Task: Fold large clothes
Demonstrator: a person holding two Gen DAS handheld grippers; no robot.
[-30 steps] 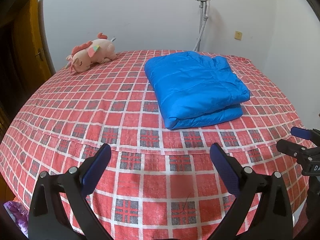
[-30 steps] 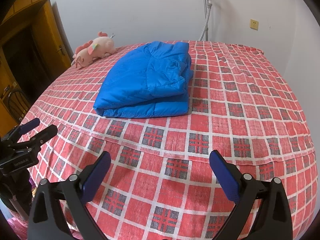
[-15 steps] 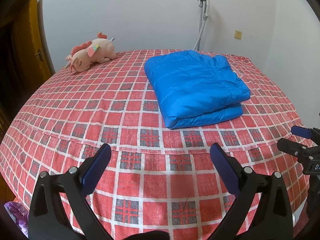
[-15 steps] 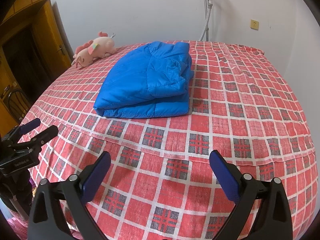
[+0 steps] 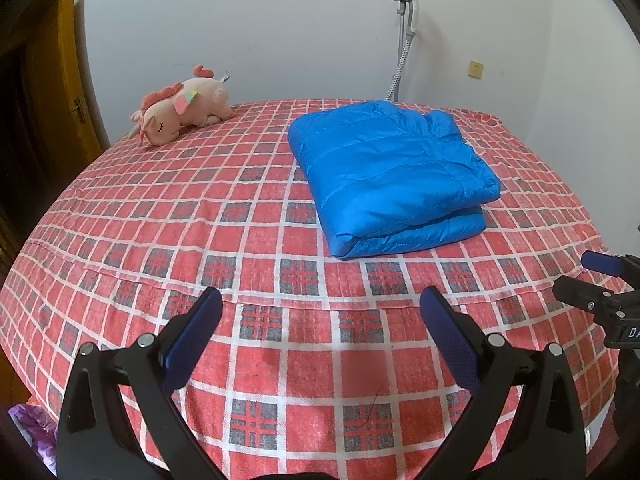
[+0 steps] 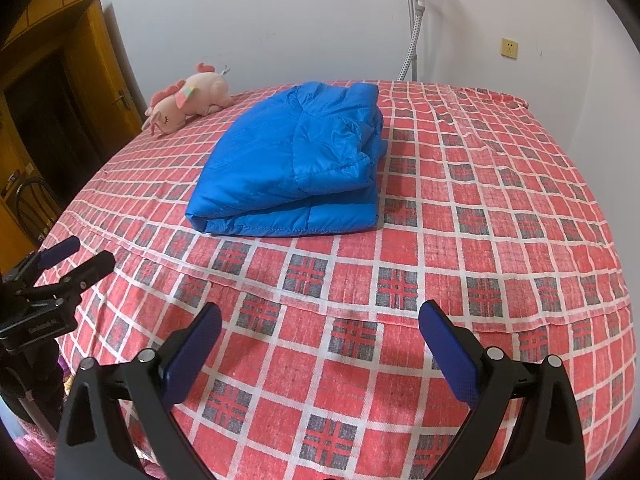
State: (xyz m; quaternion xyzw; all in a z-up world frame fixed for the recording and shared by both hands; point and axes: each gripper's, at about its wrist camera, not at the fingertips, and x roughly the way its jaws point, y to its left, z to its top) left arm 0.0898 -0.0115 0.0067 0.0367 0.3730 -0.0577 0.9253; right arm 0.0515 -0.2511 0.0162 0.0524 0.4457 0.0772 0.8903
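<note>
Grippers [image 5: 320, 320] [image 6: 320, 336] agape, short of jacket [image 5: 392, 176].

Left tool [image 5: 320, 316] spread wide, empty; right tool [image 6: 320, 326] likewise, seemingly level.

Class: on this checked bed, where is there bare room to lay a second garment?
Bare patches: the bed between the plush toy and the folded blue jacket; the strip in front of the jacket; right of it, seen from the right wrist. Nothing crowded.
</note>
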